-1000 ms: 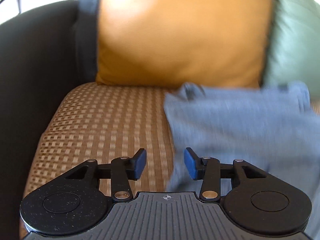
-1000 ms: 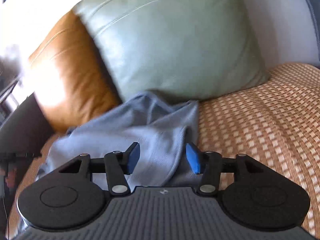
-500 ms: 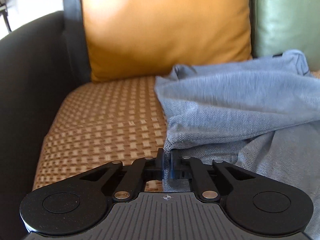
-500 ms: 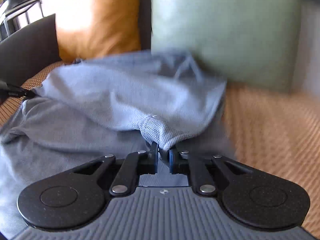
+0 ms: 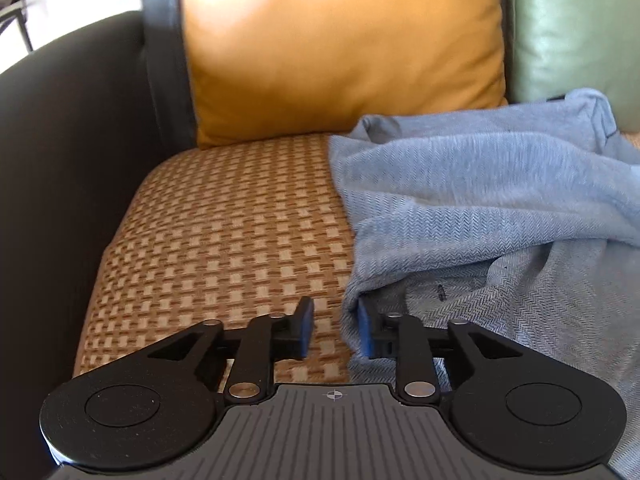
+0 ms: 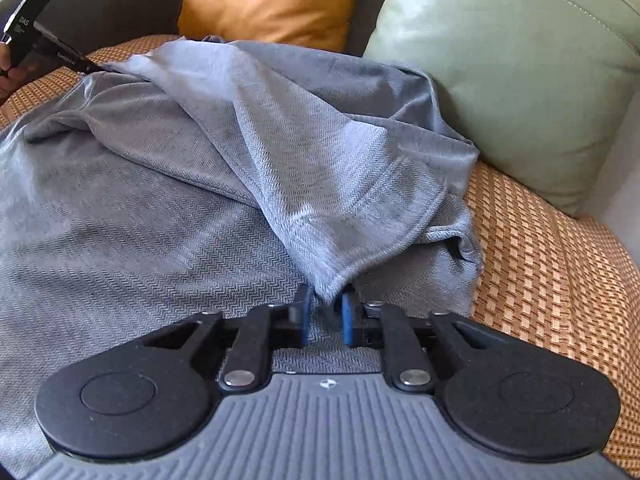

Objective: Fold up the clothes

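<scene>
The blue-grey garment (image 6: 224, 168) is lying on the woven sofa seat (image 5: 224, 232), its top layer doubled over. The left gripper (image 5: 334, 330) and right gripper (image 6: 325, 314) are both opening, seemingly releasing the folded corners. Further folds are probably remaining.

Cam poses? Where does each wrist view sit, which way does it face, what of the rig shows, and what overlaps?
Left wrist: on the left gripper, angled down over the seat toward the orange cushion; its jaws opening, garment edge by one pad.
Right wrist: on the right gripper, angled down over the garment toward the green cushion; its jaws opening around a fold. The left gripper and a hand show far left.
Shared: garment, seat, both cushions.
</scene>
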Motion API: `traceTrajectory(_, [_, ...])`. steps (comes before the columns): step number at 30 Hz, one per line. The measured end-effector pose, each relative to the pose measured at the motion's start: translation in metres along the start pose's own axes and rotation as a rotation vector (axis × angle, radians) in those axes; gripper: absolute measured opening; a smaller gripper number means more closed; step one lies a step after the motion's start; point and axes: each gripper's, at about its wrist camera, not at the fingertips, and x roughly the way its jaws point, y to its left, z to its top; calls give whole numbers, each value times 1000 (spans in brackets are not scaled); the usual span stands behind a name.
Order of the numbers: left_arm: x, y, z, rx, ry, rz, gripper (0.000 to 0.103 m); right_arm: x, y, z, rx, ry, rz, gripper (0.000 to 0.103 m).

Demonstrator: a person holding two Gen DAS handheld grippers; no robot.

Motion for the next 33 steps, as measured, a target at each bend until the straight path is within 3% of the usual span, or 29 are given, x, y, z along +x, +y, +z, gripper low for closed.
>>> traceTrajectory(1, [-4,3,-1,-16,-6,-8,30,-5,-3,1,15,-17,-8,45])
traceTrajectory(2, [-7,6,-1,-33,-12,-16,44,-10,-5,3,50,-43,-2,47])
traceTrajectory(4, [-14,13,-2,-67,-25,-32,45,-21,-19,9,160,-105,28,47])
traceTrajectory(8, [-10,24,11,-198,-35,-85,58,-12,-48,32,303,-167,6,55])
traceTrajectory(14, [24,28,40,-311,-27,-95,62,38,-92,70,459,-146,-36,55])
traceTrajectory(19, [66,25,70,-361,-8,-82,65,90,-127,98,583,-111,-23,63])
traceTrajectory(25, [107,17,94,-382,-17,-101,67,151,-156,99,701,-93,-61,63])
traceTrajectory(28, [121,14,102,-379,-36,-97,71,169,-162,97,692,-89,-51,64])
traceTrajectory(30, [127,12,106,-377,-46,-92,67,175,-163,97,665,-101,-31,62])
traceTrajectory(31, [128,11,108,-371,-47,-103,17,176,-163,98,653,-98,-9,53])
traceTrajectory(32, [129,10,108,-367,-43,-130,1,176,-164,99,641,-98,16,6])
traceTrajectory(33, [125,7,108,-358,-71,-122,1,176,-164,100,629,-99,41,5])
